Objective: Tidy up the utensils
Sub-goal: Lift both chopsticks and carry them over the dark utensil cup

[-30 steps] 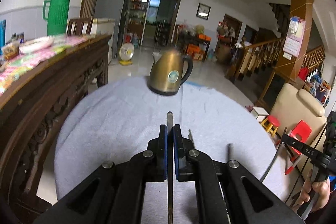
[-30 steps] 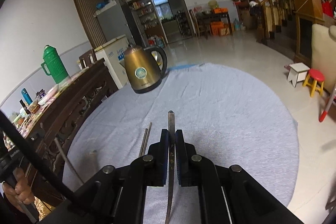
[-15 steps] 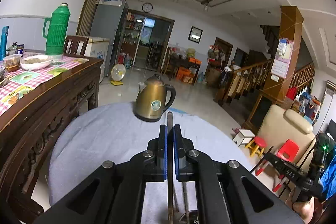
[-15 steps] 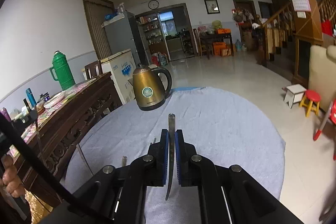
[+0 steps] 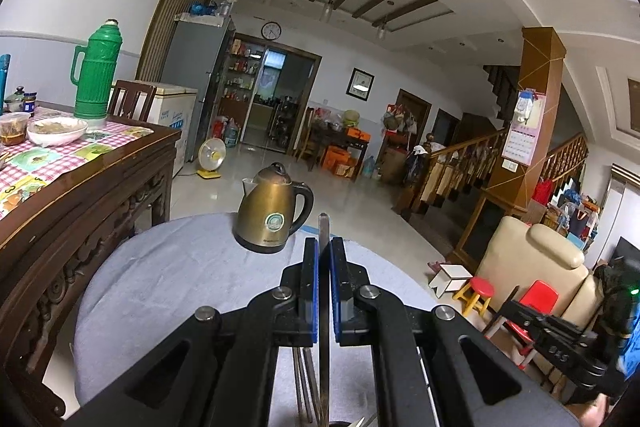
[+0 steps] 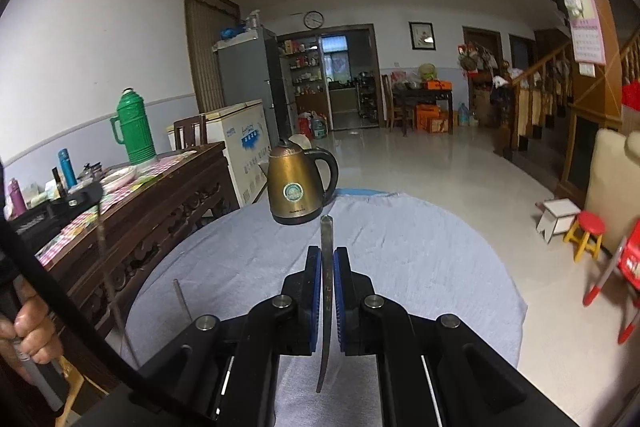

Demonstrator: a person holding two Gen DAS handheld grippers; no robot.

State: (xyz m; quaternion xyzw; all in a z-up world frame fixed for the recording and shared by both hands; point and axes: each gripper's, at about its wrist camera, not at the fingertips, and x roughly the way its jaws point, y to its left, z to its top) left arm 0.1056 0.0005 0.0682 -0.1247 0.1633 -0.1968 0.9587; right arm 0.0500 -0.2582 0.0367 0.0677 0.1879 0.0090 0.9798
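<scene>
My left gripper [image 5: 324,247] is shut on a thin metal utensil handle [image 5: 324,227] that sticks up between its blue pads, raised above the round table. More metal utensils [image 5: 306,387] lie under it near the bottom edge. My right gripper [image 6: 327,255] is shut on another flat metal utensil handle [image 6: 327,235], also lifted above the table. In the right wrist view the left gripper [image 6: 98,195] shows at the left with its utensil hanging down, and one more utensil [image 6: 180,295] stands by the table's left edge.
A round table with a grey cloth [image 6: 420,259] carries a bronze electric kettle [image 5: 274,213] at its far side. A dark carved wooden table [image 5: 80,195] with a green thermos [image 5: 93,79] and bowls stands at the left. A beige armchair [image 5: 532,263] and red stools [image 5: 478,293] are to the right.
Both grippers have risen and tilted up, each with its utensil still clamped. The table and kettle have sunk lower in both views and more ceiling shows.
</scene>
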